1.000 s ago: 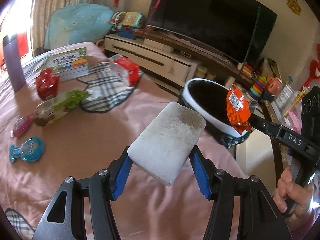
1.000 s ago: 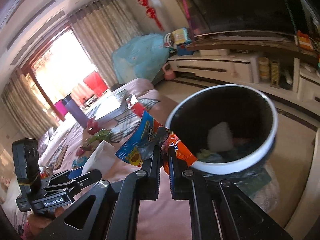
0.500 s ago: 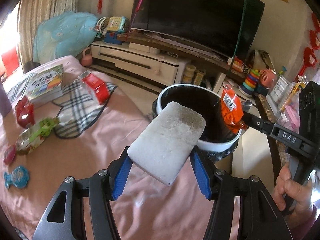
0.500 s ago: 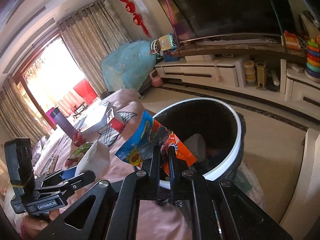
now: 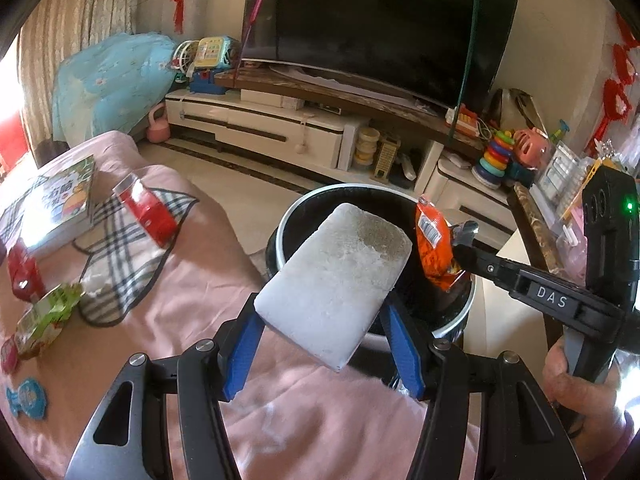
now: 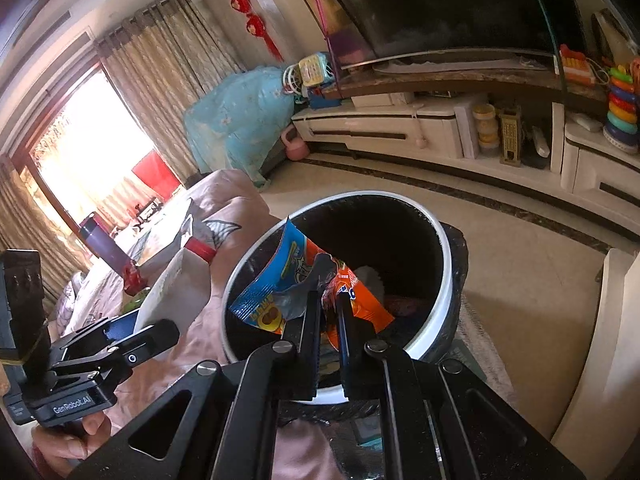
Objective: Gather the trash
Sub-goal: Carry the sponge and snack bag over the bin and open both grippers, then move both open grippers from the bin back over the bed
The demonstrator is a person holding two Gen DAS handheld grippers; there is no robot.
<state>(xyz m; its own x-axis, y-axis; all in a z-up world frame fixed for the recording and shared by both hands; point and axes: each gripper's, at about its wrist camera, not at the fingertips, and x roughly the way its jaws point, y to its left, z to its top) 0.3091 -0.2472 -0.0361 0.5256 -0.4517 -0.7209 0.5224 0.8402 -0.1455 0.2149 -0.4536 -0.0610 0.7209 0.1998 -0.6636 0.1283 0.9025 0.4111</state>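
Note:
My left gripper (image 5: 324, 312) is shut on a grey-white sponge block (image 5: 336, 280) and holds it at the near rim of the trash bin. The bin (image 5: 460, 320) is black inside with a white rim and stands on the floor beside the pink-covered table. My right gripper (image 6: 329, 304) is shut on an orange and blue snack wrapper (image 6: 280, 280) and holds it over the bin's mouth (image 6: 440, 304). The wrapper also shows in the left wrist view (image 5: 434, 248), and the sponge in the right wrist view (image 6: 176, 292). Some trash lies in the bin.
On the pink cloth (image 5: 120, 344) lie a red carton (image 5: 146, 210), a book (image 5: 60, 200), a green packet (image 5: 44, 320), a red can (image 5: 22, 268) and a blue fish shape (image 5: 26, 396). A TV stand (image 5: 280, 128) and toys line the far wall.
Both grippers have moved toward the bin with their loads. The sponge now overlaps the bin's near rim and the wrapper hangs over the opening.

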